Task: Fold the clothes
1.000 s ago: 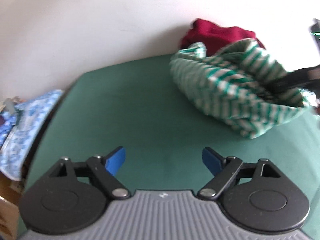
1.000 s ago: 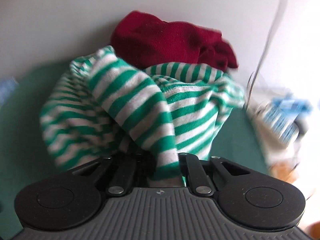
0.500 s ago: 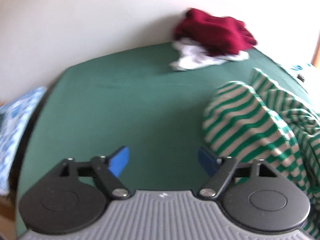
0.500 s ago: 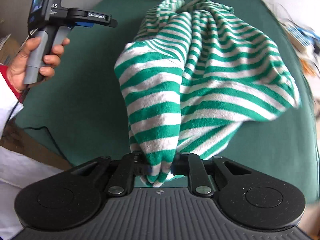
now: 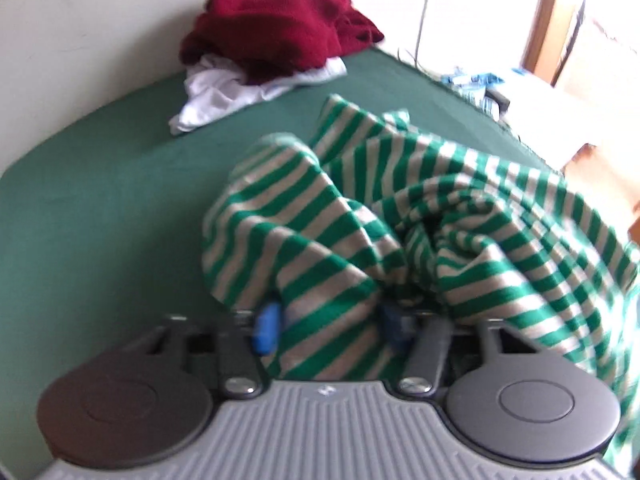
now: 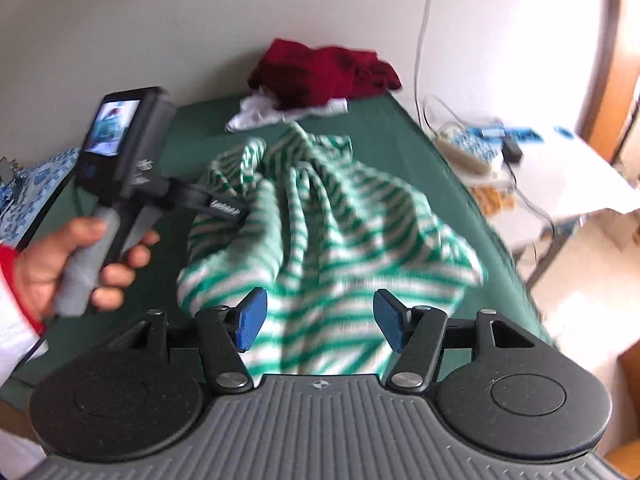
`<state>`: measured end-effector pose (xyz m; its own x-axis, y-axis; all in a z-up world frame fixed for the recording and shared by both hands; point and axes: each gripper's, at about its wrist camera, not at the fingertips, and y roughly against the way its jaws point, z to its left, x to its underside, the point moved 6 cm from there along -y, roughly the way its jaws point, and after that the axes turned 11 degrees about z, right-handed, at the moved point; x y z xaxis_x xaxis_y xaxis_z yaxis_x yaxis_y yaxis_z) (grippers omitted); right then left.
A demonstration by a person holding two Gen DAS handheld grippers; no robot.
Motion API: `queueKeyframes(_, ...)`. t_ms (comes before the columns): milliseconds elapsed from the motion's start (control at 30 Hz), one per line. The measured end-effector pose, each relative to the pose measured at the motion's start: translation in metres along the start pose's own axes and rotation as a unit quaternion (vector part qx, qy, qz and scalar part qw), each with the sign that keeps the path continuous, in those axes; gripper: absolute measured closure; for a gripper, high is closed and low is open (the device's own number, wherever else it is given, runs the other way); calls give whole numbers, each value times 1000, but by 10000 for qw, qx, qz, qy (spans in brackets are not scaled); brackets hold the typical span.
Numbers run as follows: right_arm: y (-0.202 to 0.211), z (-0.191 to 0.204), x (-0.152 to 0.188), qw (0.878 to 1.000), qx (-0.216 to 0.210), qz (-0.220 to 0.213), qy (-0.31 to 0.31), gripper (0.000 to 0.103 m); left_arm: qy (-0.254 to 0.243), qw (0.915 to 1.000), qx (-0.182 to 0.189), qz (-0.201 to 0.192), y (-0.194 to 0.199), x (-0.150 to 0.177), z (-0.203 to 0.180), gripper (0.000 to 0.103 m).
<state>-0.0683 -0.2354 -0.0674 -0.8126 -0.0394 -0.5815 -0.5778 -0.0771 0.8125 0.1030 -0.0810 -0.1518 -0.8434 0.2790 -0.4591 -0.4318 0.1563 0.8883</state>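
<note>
A shirt is lying on the table. Behind it, a sweater is sitting on a cloth.

Plain white wall; green-covered table; white side table at right; wooden door frame, bright daylight

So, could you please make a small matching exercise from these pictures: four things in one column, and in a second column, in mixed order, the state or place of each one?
Column 1
1. left gripper
2. right gripper
3. dark red garment
4. white garment

Column 2
a. partly under the red pile, at the far end of the green table
b. open, with striped cloth between its fingers
c. piled by the wall
d. fingers around a fold of the striped shirt

Pairs: 1-d, 2-b, 3-c, 4-a
</note>
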Motion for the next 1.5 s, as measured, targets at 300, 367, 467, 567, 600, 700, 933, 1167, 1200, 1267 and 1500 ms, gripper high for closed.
queueKeyframes(300,-28,3,-60,9951,-153,-500,839,41,1505,9680,-2006,-67,75,69,158,103)
queueKeyframes(367,-52,12,-74,9929,-42,-522,1067,41,1830,9615,-2047,-96,93,88,175,103)
queueKeyframes(467,-99,24,-89,9929,314,-380,1080,55,1814,9600,-2125,-201,104,97,159,99)
queueKeyframes(567,-122,6,-93,9977,284,-68,619,97,1622,9689,-1856,-212,100,96,123,94)
queueKeyframes(600,-125,-2,-94,9988,224,7,435,97,1524,9738,-1678,-199,98,96,112,88)
queueKeyframes(700,-90,-32,-90,9977,463,-458,167,100,1046,9882,-1106,-166,88,93,62,74)
queueKeyframes(933,-25,-96,-49,9948,789,-540,-343,99,-254,9988,-245,-336,68,63,-37,38)
queueKeyframes(1167,-19,-88,-35,9946,568,-551,-669,56,-815,9962,319,-7,43,55,-89,103)
queueKeyframes(1200,-22,-84,-39,9950,552,-568,-605,56,-907,9952,362,-17,45,58,-96,103)
queueKeyframes(1267,-27,-75,-47,9957,520,-601,-477,45,-1091,9930,447,-37,49,64,-109,103)
queueKeyframes(1500,-91,-28,-93,9990,30,-375,245,37,-1054,9935,434,-22,60,82,-111,103)
